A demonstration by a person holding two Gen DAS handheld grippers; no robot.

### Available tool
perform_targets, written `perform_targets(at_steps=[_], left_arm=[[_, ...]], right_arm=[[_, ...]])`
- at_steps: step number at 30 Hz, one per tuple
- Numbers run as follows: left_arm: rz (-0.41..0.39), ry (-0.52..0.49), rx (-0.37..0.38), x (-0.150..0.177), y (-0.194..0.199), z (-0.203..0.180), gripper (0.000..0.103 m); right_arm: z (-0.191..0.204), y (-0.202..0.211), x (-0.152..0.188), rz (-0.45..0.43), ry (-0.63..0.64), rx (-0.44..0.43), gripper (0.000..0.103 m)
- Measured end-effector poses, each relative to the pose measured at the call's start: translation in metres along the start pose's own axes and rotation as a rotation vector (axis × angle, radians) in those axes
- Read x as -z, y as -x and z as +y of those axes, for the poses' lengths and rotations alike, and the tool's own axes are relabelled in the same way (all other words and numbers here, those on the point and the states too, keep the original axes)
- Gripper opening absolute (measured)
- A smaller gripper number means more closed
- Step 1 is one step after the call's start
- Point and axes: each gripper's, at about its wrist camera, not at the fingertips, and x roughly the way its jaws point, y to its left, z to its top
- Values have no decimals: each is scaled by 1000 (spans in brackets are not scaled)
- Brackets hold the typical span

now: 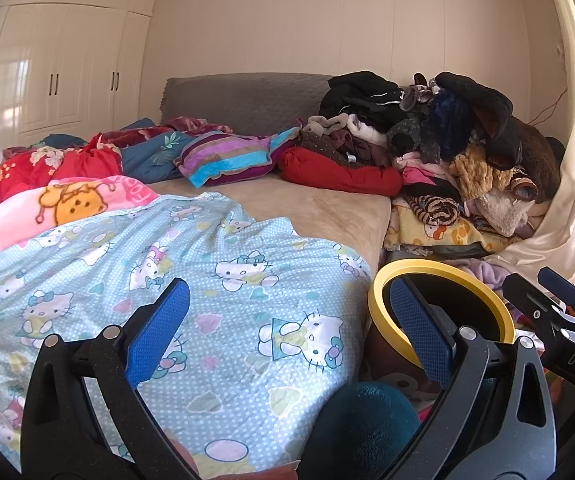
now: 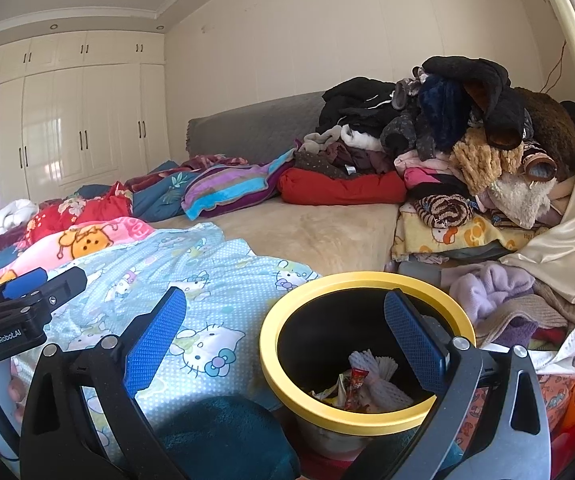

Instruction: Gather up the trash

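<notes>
A round trash bin with a yellow rim [image 2: 367,280] stands beside the bed; its rim also shows in the left wrist view [image 1: 443,266]. Inside it lie trash pieces: a white foam net [image 2: 375,368] and a red wrapper [image 2: 357,384]. My right gripper [image 2: 287,332] is open and empty, its right finger over the bin's mouth. My left gripper [image 1: 291,324] is open and empty above the blue cat-print blanket [image 1: 207,280], the bin at its right finger. Each gripper shows at the edge of the other's view.
The bed carries a pink blanket [image 1: 67,200], a striped pillow [image 1: 227,156], a red cushion [image 1: 339,172] and a tall clothes pile [image 1: 447,140]. A teal fuzzy cloth [image 2: 223,436] lies near the bin. White wardrobes [image 1: 55,80] stand far left, a curtain [image 2: 567,220] right.
</notes>
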Motion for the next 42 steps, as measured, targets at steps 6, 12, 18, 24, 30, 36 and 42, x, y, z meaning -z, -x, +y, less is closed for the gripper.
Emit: perform_targets(at_steps=[6, 12, 18, 24, 30, 36, 42], left_arm=[[-1, -3, 1, 0, 0, 0, 92], [1, -1, 2, 0, 0, -1, 92], [-2, 0, 1, 0, 0, -1, 92], [-1, -2, 0, 1, 0, 0, 92], [0, 1, 4, 1, 0, -1, 92], [13, 50, -35, -5, 0, 17, 92], [49, 179, -180, -8, 7, 88, 92]], right_arm=[[0, 0, 0, 4, 2, -1, 97], [0, 0, 0, 2, 1, -1, 97], [0, 0, 0, 2, 0, 0, 97], [0, 0, 0, 1, 2, -1, 97], [0, 0, -1, 4, 2, -4, 97], [10, -4, -14, -4, 5, -48, 97], [77, -32, -34, 21, 73, -242, 97]])
